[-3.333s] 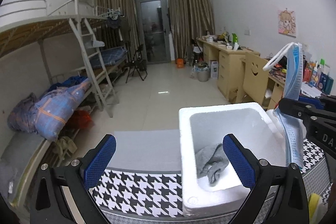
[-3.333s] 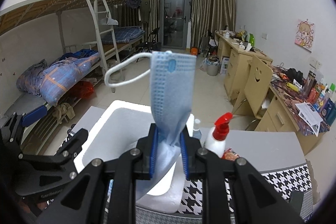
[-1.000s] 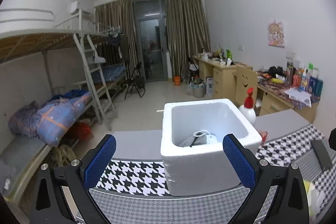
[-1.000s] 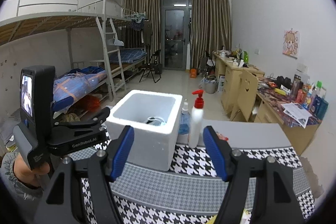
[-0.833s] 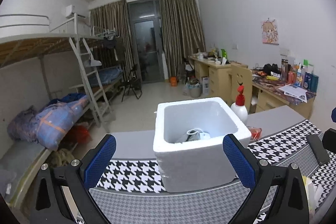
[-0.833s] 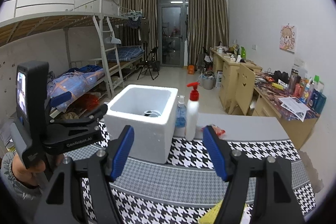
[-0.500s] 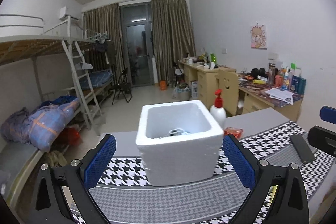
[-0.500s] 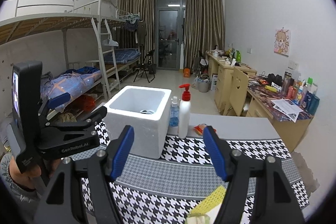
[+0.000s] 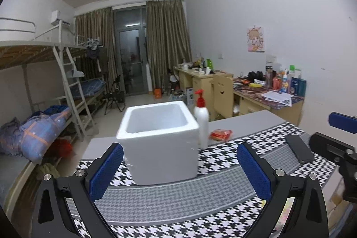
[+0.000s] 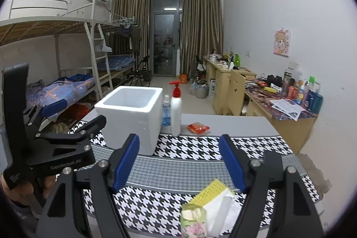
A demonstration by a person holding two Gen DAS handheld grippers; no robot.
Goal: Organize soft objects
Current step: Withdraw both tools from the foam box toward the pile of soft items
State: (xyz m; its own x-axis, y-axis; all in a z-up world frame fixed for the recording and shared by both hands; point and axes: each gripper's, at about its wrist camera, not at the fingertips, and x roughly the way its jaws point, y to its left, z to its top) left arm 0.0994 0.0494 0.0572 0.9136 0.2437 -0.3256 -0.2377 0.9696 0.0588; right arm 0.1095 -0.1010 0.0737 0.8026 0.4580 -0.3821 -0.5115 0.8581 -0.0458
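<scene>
The left gripper hangs released with nothing between its blue pads, aimed at the white foam box on the houndstooth tablecloth; the box stands open-topped, apparently as the bin for the soft things, though its contents are hidden from both views. The right gripper is opening its jaws and carries nothing; it points over a yellow sponge and a tissue pack lying near the table's front edge, which look like the next soft items to gather. A red-capped pump bottle stands just beside the box, a red snack packet near it, a dark phone well apart; being hard goods, they probably stay out.
</scene>
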